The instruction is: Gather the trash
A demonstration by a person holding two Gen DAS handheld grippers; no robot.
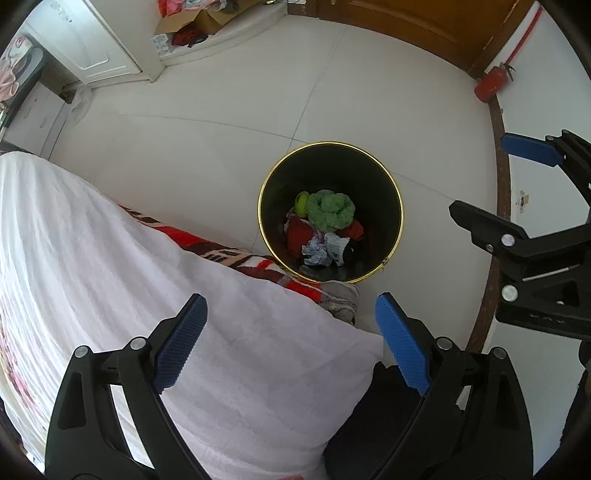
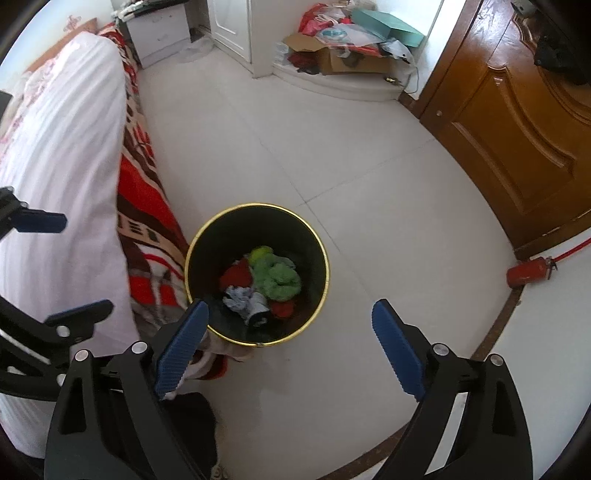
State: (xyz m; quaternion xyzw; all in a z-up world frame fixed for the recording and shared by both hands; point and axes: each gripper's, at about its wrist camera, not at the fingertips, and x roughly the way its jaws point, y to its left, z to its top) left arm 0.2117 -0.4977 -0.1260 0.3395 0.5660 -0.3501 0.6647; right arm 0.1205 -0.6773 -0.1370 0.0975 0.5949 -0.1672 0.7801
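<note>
bin mid-frame | trash soft, light, pinch the bunched top | both claws spread, empty

Bin stands on floor, touching bed edge at its left. Crumpled trash lies in bin bottom. Extinguisher lies on floor right of bin, against wall. Door beyond it. Cardboard box on raised ledge behind bin. Nightstand at bed's far end. Both tongs above, left tongs over bed corner, right tongs over bin's near rim.
</note>
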